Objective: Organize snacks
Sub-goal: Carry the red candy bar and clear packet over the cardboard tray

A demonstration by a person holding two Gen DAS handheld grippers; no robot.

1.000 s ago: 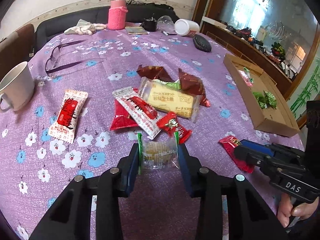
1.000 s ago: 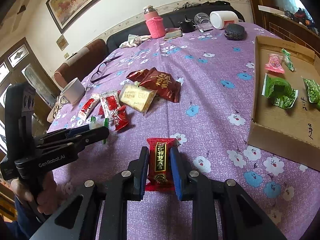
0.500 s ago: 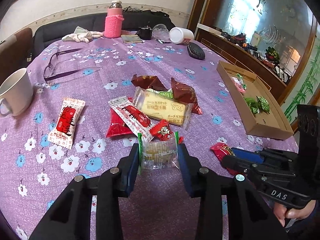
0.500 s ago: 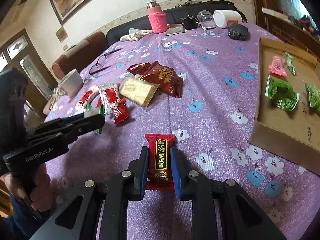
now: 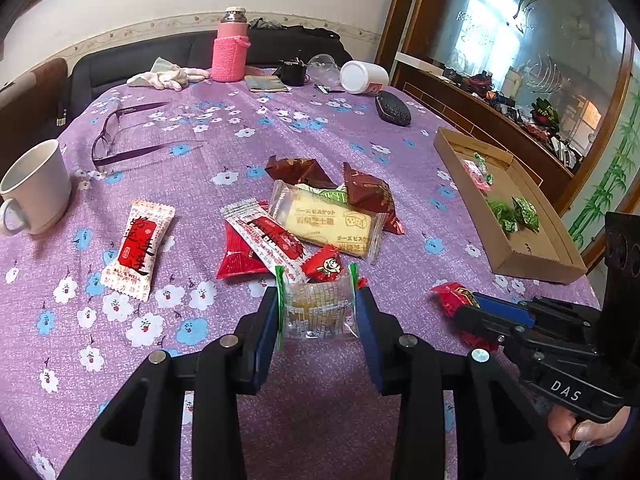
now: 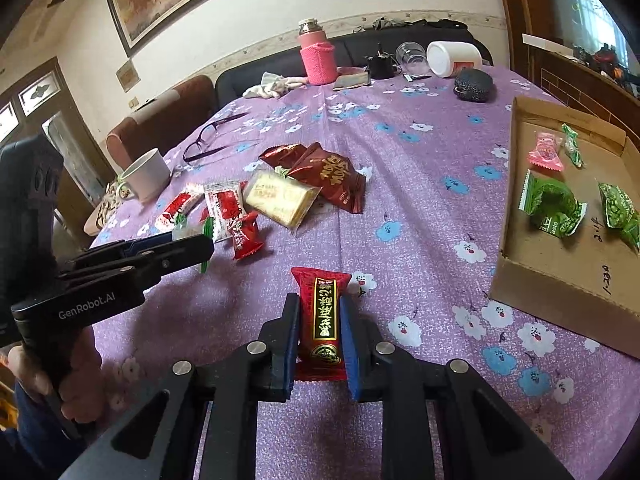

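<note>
My left gripper is shut on a clear snack packet with green ends, held above the purple flowered tablecloth. My right gripper is shut on a red snack bar with gold lettering, also above the cloth. A pile of snacks lies mid-table: a yellow biscuit pack, dark red packets, red and white wrappers. A separate white and red packet lies to the left. A cardboard tray at the right holds green and pink snacks.
A white mug stands at the left edge. Glasses lie beyond it. A pink bottle, a white jar, a black case and cloths sit at the far end. A cabinet with a mirror stands on the right.
Both grippers have risen and pulled back a little from the table with their snacks still held. The pile and tray have not moved.
</note>
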